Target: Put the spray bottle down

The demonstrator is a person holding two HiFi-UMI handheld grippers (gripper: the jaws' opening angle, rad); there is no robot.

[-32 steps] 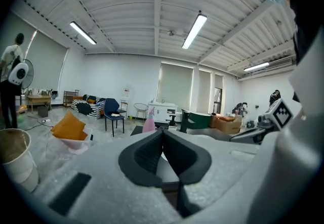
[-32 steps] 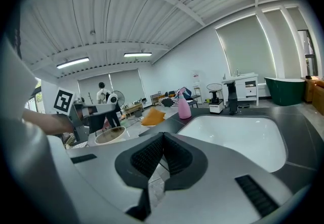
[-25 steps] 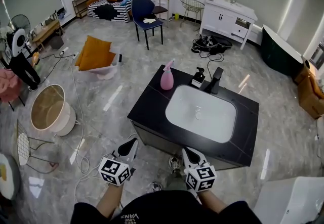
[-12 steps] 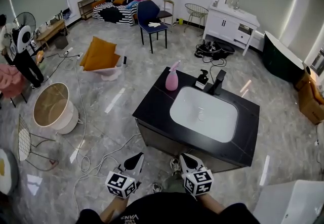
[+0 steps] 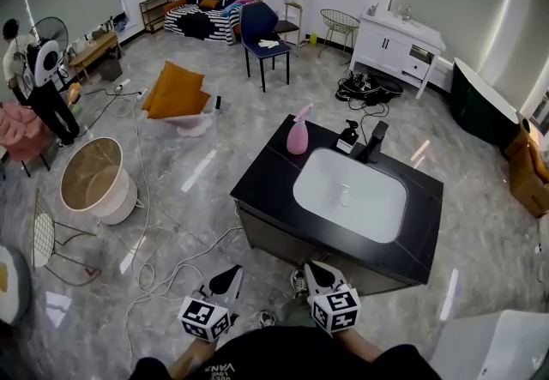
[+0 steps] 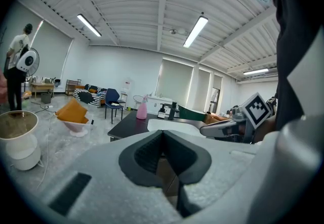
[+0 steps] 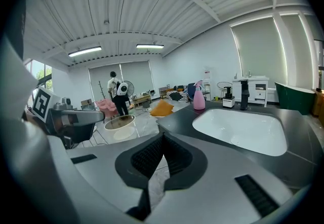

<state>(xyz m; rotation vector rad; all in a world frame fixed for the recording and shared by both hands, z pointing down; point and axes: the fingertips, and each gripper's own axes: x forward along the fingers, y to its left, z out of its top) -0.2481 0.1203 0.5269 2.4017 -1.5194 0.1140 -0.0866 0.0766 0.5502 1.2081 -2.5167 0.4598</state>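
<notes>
Head view shows the pink spray bottle (image 5: 298, 131) standing upright on the black counter (image 5: 266, 185), at its far left corner. The bottle is just beside the white sink basin (image 5: 350, 196) and near the small dark soap dispenser (image 5: 347, 136) and the black faucet (image 5: 375, 141). No gripper touches it.

The left gripper (image 5: 228, 276) and the right gripper (image 5: 315, 272) are both held low, close to the person's body, in front of the near edge of the counter and well apart from the bottle. In the left gripper view the two dark pads are pressed together, so the jaws are closed on themselves. In the right gripper view the pads also meet at the tip, closed in the same way, and the bottle is seen far ahead on the counter.

On the grey floor to the left are a round tub (image 5: 93, 185), an orange cushion (image 5: 176, 91) and loose cables (image 5: 163, 271). A blue chair (image 5: 264, 33) stands farther back.
</notes>
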